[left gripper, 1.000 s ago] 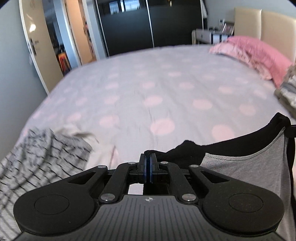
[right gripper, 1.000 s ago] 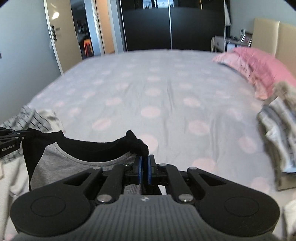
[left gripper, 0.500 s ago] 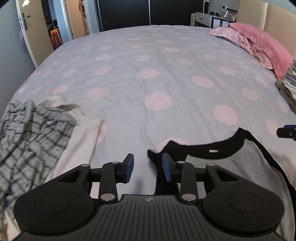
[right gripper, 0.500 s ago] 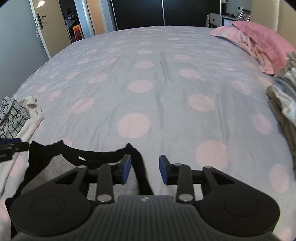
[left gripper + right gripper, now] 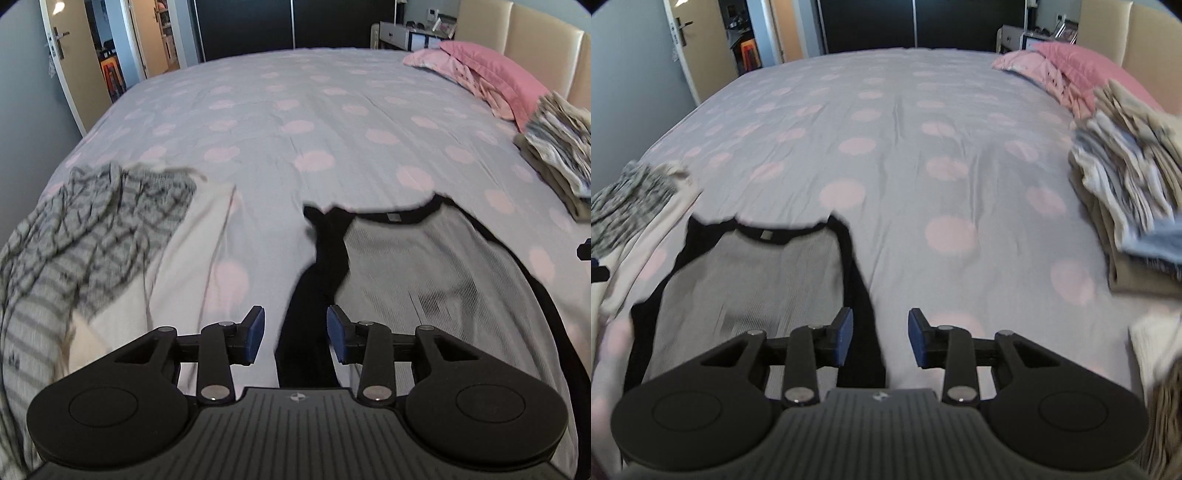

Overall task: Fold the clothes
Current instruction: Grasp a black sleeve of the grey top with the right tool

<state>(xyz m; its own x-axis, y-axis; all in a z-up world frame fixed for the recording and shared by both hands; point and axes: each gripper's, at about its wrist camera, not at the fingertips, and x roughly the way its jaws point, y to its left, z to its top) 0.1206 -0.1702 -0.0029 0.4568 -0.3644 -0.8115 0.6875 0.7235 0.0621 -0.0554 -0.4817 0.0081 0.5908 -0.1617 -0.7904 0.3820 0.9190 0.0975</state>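
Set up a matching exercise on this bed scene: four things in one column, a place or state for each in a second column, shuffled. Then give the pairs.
Things:
1. shirt
2. pink pillow
3. folded pile
4. striped garment

Places or states:
A. crumpled at the bed's left edge
B. stacked at the bed's right edge
C. spread flat, collar away from the grippers
D. by the headboard, far right

Pairs: 1-C, 2-D, 3-B, 4-A
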